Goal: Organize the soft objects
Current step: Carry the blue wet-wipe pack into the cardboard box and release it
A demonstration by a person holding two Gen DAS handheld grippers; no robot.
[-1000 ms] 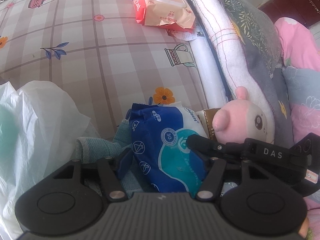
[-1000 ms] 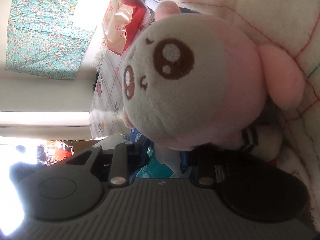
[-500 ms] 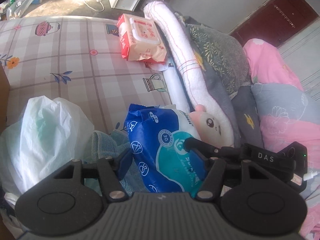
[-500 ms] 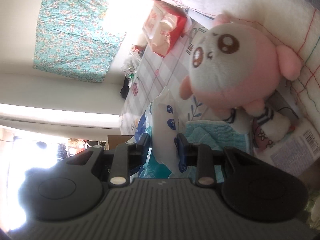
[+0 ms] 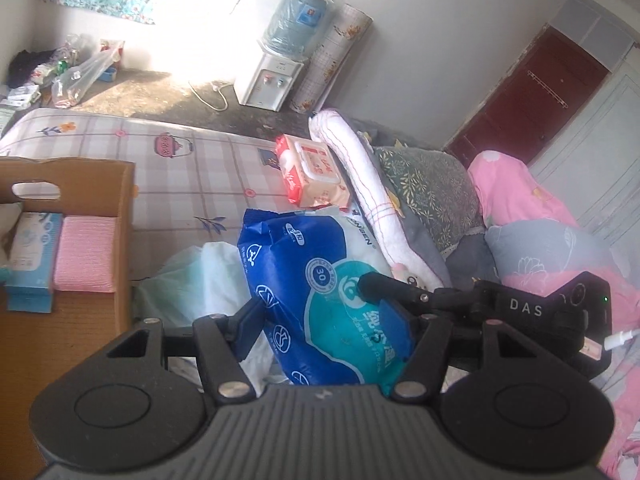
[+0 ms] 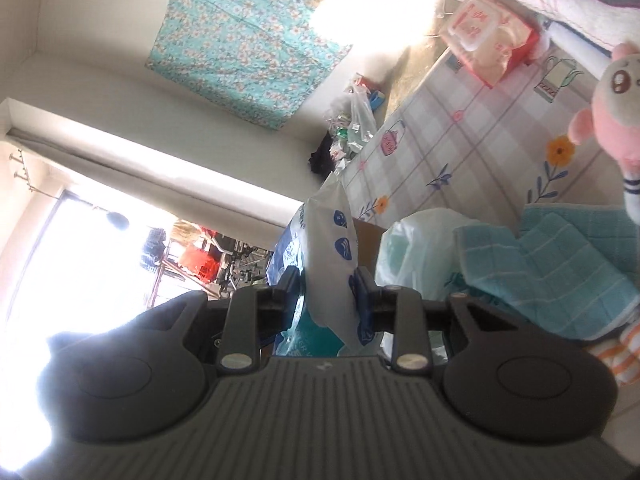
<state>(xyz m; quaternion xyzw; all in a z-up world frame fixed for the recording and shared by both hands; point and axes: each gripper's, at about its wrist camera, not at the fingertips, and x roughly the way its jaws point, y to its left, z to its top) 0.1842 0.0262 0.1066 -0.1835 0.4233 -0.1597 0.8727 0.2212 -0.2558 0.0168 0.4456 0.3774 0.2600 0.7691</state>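
Blue pack [image 5: 320, 300] has risen, both tongs [image 5: 332, 320] tilted, gripping it

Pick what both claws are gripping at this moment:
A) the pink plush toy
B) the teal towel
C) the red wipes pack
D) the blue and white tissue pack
D: the blue and white tissue pack sits clamped in the left claw, and the right claw pinches its white edge, while the plush, towel and wipes lie untouched on the bed.
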